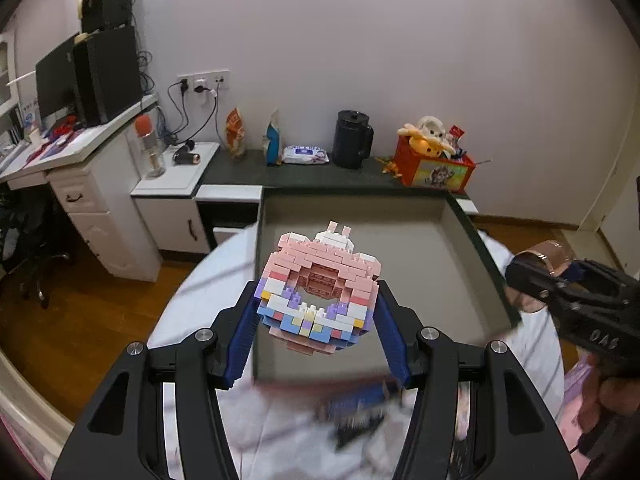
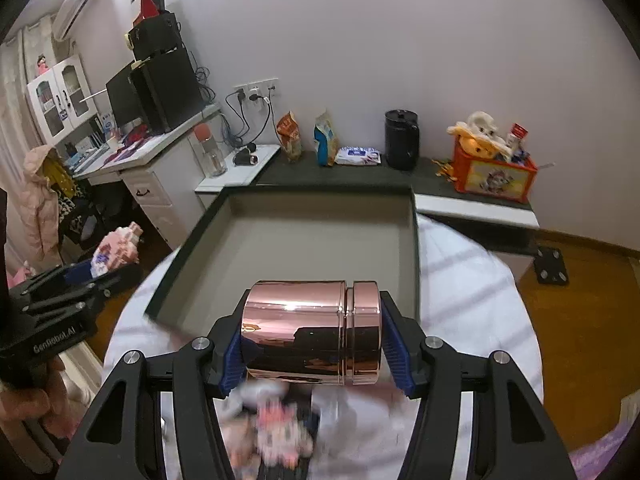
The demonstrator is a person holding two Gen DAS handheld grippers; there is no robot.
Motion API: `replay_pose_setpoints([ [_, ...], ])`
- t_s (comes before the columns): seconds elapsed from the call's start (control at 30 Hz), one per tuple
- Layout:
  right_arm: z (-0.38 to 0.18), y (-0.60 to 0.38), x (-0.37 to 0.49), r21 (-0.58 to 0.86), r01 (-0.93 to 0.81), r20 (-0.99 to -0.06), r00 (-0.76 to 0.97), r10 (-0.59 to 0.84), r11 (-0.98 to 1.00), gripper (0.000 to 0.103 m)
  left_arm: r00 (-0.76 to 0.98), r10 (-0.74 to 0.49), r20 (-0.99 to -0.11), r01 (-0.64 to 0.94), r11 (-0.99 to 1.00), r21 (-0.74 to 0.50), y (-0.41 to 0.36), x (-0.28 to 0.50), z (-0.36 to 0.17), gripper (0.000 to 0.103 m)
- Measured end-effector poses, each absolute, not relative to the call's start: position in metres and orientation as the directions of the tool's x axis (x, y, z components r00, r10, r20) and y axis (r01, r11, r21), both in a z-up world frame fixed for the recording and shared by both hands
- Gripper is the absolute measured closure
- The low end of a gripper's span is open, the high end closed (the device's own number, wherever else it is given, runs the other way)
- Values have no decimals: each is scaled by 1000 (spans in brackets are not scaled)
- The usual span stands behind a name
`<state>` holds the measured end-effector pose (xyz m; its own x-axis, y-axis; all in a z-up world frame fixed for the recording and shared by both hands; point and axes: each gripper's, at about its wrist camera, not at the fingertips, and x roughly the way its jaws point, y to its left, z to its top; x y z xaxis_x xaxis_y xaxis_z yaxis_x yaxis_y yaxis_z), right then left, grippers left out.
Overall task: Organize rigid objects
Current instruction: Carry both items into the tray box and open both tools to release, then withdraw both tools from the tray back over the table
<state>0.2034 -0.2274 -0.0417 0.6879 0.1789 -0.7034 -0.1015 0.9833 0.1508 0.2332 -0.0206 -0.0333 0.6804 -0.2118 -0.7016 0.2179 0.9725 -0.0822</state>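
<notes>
Left gripper (image 1: 318, 320) pinches brick model (image 1: 318, 292), centre frame; bricks may shed; right gripper (image 2: 312, 340) clamps copper canister (image 2: 312, 330) endwise, slick, may slip short of tray (image 2: 320, 240)

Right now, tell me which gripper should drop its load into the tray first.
Left, probably. The left gripper holds the brick model already over the gray tray; the right gripper holds the copper canister short of its near rim.

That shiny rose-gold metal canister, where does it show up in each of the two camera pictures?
Left wrist view: rose-gold metal canister at far right, held by the right gripper.
Right wrist view: lower centre, lying sideways between the gripper's blue pads.
Shared landmark: the open grey box.
</notes>
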Motion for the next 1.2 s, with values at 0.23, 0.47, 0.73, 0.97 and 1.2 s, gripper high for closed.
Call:
replay_pose_setpoints([
  [0.23,-66,-238,298,171,-60,-764,622,171,983,44,632,-185,-753,211,975,-63,-52,319,-53,47],
  [0.47,-98,-237,347,159,-46,-825,542,158,986,44,538,-157,-828,200,978,-55,-73,369,-98,47],
  [0.73,-123,-232,368,131,-27,-868,480,127,991,43,483,-93,-871,177,984,-7,-80,390,-125,33],
  [0.97,-114,-238,361,125,1,-854,510,107,992,21,527,-89,-845,138,990,-18,-62,374,-106,10],
  [1.2,-81,-246,318,197,19,-809,568,152,980,20,618,-131,-775,133,989,-62,-35,322,-59,4],
])
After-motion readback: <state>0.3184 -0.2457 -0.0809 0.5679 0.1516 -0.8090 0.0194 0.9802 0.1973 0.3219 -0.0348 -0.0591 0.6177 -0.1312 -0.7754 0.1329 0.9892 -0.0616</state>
